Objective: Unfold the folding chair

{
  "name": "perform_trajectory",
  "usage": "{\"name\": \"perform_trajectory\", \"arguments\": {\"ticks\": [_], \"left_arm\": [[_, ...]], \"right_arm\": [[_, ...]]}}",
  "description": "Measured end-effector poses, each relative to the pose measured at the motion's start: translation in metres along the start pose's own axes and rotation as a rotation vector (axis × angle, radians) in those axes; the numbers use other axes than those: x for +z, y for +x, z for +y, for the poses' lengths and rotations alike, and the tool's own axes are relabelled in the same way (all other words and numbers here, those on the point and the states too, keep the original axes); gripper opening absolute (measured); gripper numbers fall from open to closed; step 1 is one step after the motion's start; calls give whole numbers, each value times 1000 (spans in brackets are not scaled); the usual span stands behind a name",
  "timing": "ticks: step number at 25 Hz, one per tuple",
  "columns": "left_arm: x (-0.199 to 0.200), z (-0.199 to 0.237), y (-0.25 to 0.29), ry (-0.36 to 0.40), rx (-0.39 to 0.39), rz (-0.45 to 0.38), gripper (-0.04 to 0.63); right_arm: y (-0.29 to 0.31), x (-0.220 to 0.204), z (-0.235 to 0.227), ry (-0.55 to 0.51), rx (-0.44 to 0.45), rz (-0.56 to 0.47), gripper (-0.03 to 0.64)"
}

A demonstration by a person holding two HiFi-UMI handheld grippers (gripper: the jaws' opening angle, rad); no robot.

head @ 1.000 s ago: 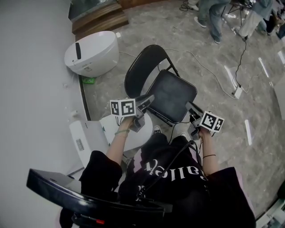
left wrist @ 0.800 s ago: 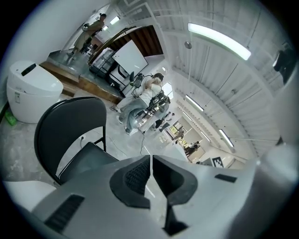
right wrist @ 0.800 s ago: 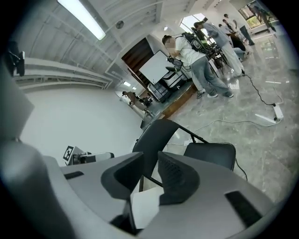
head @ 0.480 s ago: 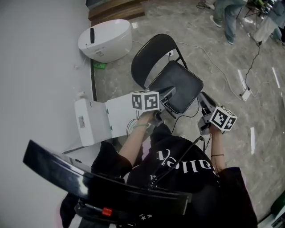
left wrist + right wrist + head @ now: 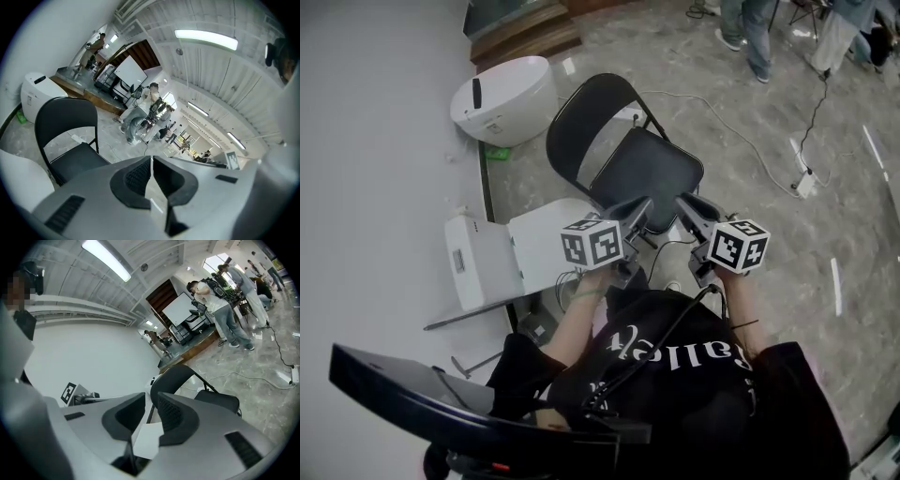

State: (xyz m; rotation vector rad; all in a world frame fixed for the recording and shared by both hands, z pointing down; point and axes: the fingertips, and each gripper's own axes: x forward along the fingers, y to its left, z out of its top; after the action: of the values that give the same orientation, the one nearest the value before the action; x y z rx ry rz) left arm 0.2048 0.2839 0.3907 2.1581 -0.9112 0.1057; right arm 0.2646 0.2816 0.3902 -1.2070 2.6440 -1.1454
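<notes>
Jaws first: those of the left gripper point(image 5: 637, 214) are pressed together with nothing between them, and those of the right gripper point(image 5: 694, 208) stand slightly apart, also empty. Both gripper views show the chair out ahead, clear of the tips, so neither gripper touches it.

Largest in the scene is the black metal folding chair with a padded seat and looped backrest point(image 5: 623, 155). It stands on the grey marbled floor point(image 5: 769, 225) right in front of the person, seat down flat and backrest upright. By my reading it is already unfolded and the task is as good as done.

Left of it, against the wall, sits a white oval plastic housing with a dark slot point(image 5: 502, 98). Nearer the person lies an open white box point(image 5: 483, 258). A thin pale cable point(image 5: 741, 141) runs across the floor to the right.

A second ago the two grippers were spread at the seat's front corners. Since then they have pulled back and come close together in front of the chest, and the right jaws have narrowed. The chair has kept its open pose throughout.
</notes>
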Motion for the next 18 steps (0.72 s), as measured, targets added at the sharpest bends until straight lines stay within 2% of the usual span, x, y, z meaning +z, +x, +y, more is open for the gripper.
{"name": "perform_trajectory", "arguments": {"ticks": [3,8,18], "left_arm": [[-4,-6,-12,15,33,-30,18],[-19,-6,-22,31,84,-22,20],[-30,-4,-28,16,98,-15,19]], "right_arm": [[-7,-14,6,-11,12,17,92],[-16,-20,10,-12,30,17,92],[-23,-28,9,-20,27,17,92]]}}
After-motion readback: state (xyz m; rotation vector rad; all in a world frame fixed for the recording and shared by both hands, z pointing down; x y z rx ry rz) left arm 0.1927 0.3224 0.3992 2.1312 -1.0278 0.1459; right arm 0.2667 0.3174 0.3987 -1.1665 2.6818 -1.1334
